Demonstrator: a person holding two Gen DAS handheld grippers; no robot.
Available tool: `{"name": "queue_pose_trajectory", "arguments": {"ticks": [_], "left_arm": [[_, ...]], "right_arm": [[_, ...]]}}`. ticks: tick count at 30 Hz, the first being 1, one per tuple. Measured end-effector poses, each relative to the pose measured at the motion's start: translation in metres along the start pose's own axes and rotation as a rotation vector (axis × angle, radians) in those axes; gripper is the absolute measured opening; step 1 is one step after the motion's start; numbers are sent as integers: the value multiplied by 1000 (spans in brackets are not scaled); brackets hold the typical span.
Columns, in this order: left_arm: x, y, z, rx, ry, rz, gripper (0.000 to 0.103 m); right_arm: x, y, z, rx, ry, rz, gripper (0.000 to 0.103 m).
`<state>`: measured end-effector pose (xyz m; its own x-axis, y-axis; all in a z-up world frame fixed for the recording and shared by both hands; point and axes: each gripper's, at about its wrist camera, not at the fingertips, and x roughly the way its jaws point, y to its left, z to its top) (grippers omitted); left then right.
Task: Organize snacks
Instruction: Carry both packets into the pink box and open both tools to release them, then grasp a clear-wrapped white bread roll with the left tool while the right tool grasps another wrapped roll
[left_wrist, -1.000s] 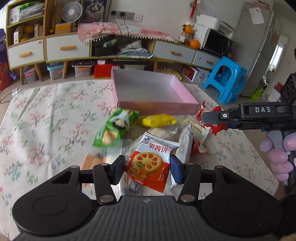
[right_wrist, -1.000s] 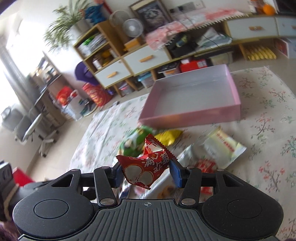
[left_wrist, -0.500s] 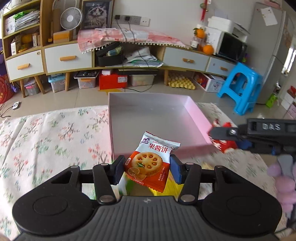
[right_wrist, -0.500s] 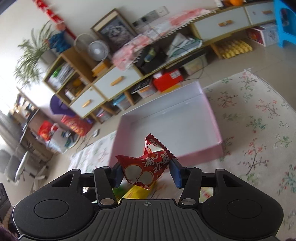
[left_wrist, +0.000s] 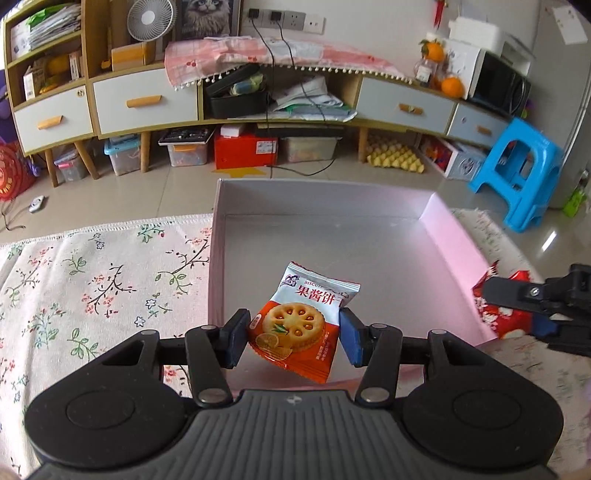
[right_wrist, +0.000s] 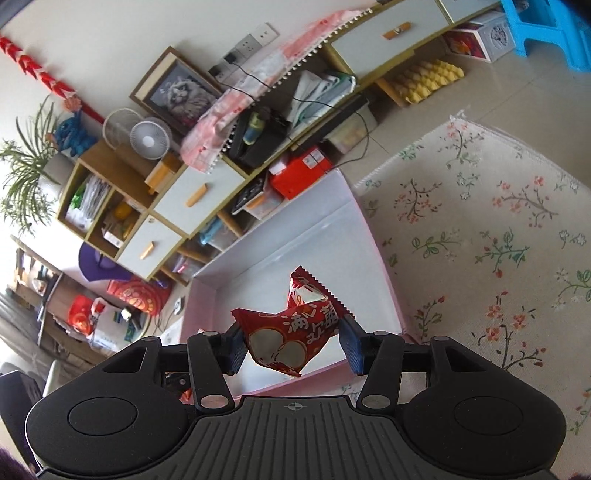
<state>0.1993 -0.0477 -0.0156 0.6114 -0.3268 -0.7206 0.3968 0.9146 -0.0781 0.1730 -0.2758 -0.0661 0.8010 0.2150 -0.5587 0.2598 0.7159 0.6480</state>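
A: Where are the snacks right now?

B: The left gripper (left_wrist: 293, 334) pinches a biscuit packet (left_wrist: 303, 325) by its side edges, hanging over the near part of the pink box (left_wrist: 458, 243). At three o'clock in that view, the right gripper (right_wrist: 291, 345) clamps a red snack packet (right_wrist: 291, 332), also over the box's near edge.

A: How should they be released?

B: I'd carry each a bit further toward twelve o'clock, lower it near the box floor, then spread the fingers, one packet to each side so they don't pile up.

A: Anything about the materials?

B: Both are glossy, crinkly foil pillows with serrated ends, light and slippery. The box looks like smooth, shallow cardboard on a floral cloth (left_wrist: 92, 273) covering the table.
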Motion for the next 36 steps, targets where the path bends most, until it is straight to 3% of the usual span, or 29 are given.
{"name": "queue_pose_trajectory", "arguments": {"ticks": [13, 14, 18, 25, 36], "left_arm": [[9, -5, 1, 72, -1, 24, 50], [9, -6, 2, 77, -2, 25, 56], [7, -9, 2, 93, -2, 14, 70], [-5, -10, 2, 94, -21, 10, 79], [-38, -10, -6, 77, -21, 26, 95]], "right_arm": [[9, 4, -1, -26, -13, -32, 53], [9, 4, -1, -29, -13, -31, 54], [4, 6, 0, -19, -20, -8, 78], [-5, 11, 3, -42, -10, -7, 79], [-38, 39, -3, -150, 9, -2, 91]]}}
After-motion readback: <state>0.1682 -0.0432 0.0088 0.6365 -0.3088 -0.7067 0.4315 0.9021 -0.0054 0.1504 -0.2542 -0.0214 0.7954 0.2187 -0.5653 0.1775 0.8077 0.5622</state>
